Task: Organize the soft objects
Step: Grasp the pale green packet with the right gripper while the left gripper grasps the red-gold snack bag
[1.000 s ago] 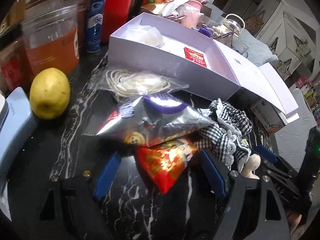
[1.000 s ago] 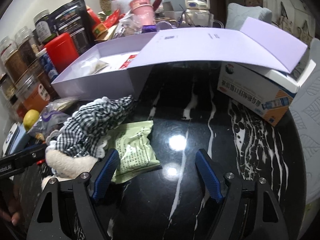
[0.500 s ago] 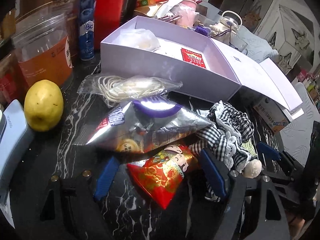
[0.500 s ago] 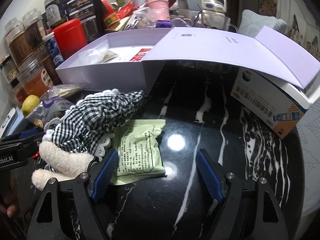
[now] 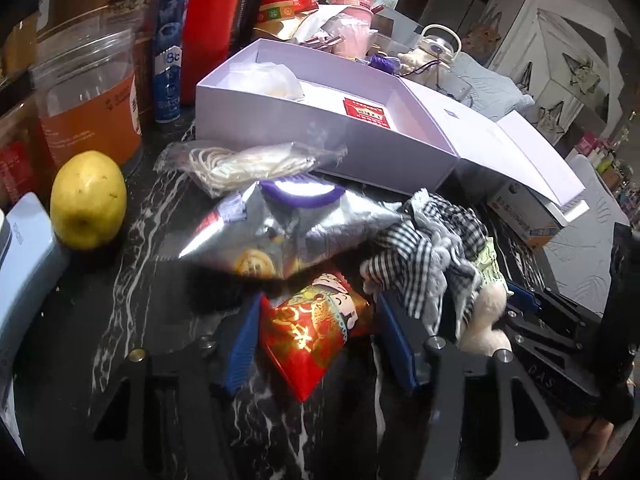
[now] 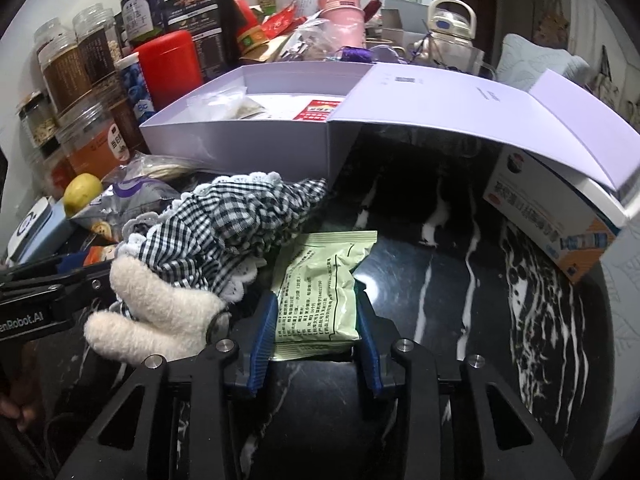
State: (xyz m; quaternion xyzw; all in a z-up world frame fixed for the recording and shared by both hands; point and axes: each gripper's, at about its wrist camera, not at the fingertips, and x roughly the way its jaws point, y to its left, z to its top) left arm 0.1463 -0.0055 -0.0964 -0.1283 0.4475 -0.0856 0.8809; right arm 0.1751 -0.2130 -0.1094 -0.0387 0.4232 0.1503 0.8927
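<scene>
My left gripper has its blue fingers closed against both sides of a red and gold snack packet on the black marble table. My right gripper is closed on a pale green packet. A plush toy in a black-and-white checked dress lies between them, also in the left wrist view. A silver snack bag and a clear bag of white cord lie beyond the red packet. An open lilac box holds a white pouch and a red card.
A yellow lemon, jars, a blue tube and a red canister crowd the left. The box lid overhangs a blue-and-orange carton on the right. A pale blue device lies at left.
Both grippers have narrowed: the left fingers have closed in on the red packet and the right fingers on the green packet. Both have moved forward over their packets.
</scene>
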